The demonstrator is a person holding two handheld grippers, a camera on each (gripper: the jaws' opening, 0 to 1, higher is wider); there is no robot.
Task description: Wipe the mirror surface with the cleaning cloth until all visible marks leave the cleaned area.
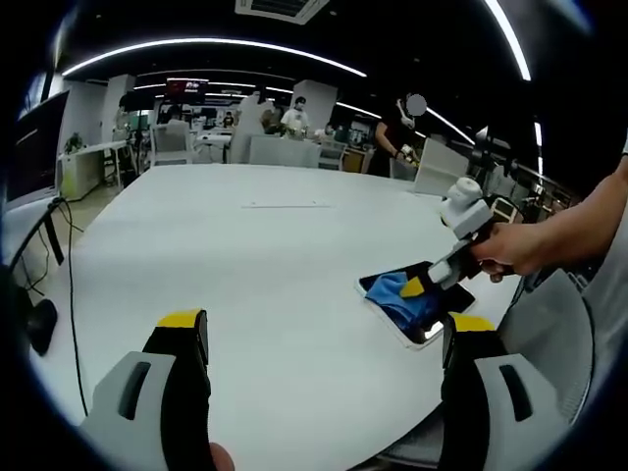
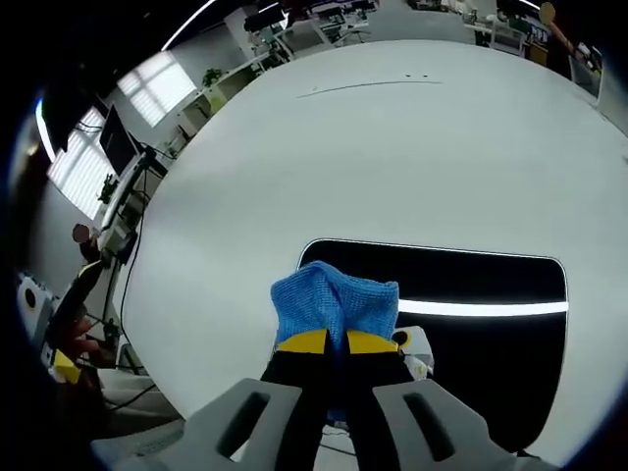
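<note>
1. Resting flat on the white desk, near its edge, the mirror is a dark rectangle with rounded corners and a pale border; a bright strip of ceiling light reflects across it.
2. In the right gripper view, the right gripper has its yellow-tipped fingers pressed close together, pinching a bunched blue cleaning cloth.
3. The cloth sits on the mirror's left end in that view, covering the near corner of the glass, with the rest of the mirror bare to the right.
4. In the left gripper view, the same mirror lies at the right side of the desk, with the blue cloth lying on it.
5. There the right gripper reaches in from the right, held by a person's hand, its tip down on the cloth.
6. The left gripper hovers over bare desk well apart from the mirror, its two fingers spread wide with nothing between them.
7. Beyond the desk, an open office shows chairs, other tables and a few people standing far back.
8. A black cable hangs by the desk's left side in the left gripper view.
</note>
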